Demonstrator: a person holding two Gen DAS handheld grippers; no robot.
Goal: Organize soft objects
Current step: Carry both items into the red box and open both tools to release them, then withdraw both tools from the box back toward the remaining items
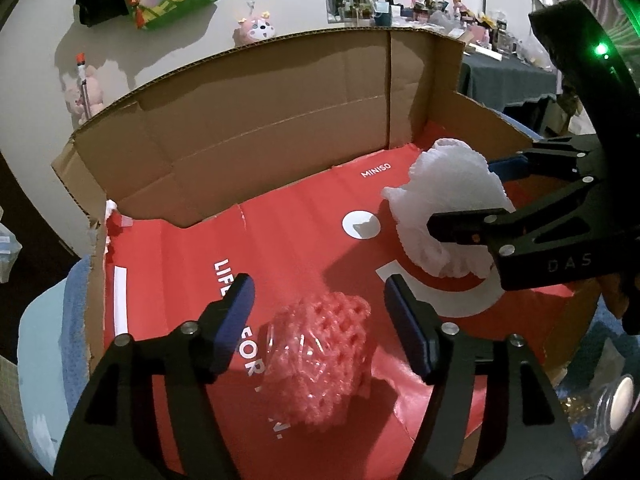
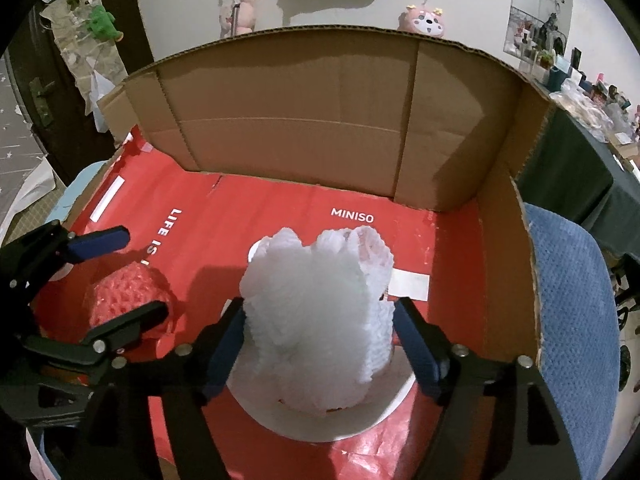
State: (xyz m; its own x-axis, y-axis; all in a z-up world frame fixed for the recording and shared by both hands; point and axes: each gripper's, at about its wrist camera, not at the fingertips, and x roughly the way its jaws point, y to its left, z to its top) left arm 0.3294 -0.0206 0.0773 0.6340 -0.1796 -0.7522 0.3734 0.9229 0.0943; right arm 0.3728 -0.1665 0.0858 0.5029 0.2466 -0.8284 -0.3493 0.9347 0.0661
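Note:
A pink foam net (image 1: 320, 360) lies on the red printed floor of an open cardboard box (image 1: 260, 128). My left gripper (image 1: 320, 292) stands open astride it, with a gap between each blue pad and the net. A white foam net (image 2: 320, 300) stands upright on a white circle printed on the box floor (image 2: 440, 248). My right gripper (image 2: 320, 308) is open around it, pads close beside its sides without squeezing it. The left wrist view also shows the white net (image 1: 440, 200) inside the right gripper (image 1: 460, 196). In the right wrist view, the pink net (image 2: 124, 296) sits inside the left gripper (image 2: 144, 272).
The box's tall cardboard wall (image 2: 300, 112) rises at the back and a lower wall (image 2: 500, 280) on the right. A blue towel (image 2: 572, 300) lies outside the box on the right. A glass jar (image 1: 616, 400) sits near the box. Plush toys (image 1: 256, 30) hang on the wall behind.

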